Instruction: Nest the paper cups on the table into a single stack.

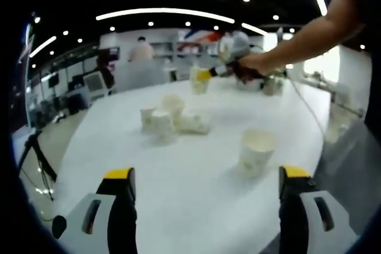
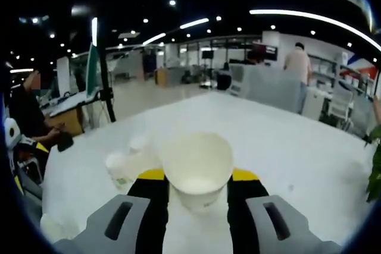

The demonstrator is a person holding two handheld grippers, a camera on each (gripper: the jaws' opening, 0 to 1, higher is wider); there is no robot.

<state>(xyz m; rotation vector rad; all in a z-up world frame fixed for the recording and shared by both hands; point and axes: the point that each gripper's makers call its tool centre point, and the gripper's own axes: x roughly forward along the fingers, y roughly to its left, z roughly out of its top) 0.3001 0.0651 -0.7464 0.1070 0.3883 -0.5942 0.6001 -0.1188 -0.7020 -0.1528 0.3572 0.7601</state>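
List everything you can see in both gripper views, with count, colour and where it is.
White paper cup in the right gripper: one, white, upright between its jaws.
White paper cups in a cluster: several, exact count unclear, white, mid-table.
Lone white paper cup: one, white, upright, nearer the left gripper.
White table: one, white, under all cups.
Tripod: one, black, on the floor beside the table.
People in the background: at least two, standing or seated at desks.
Left gripper: black with yellow tips, jaws wide apart, empty.
Right gripper: black with yellow tips, closed on the cup.
Person's arm: one, reaching over the table.
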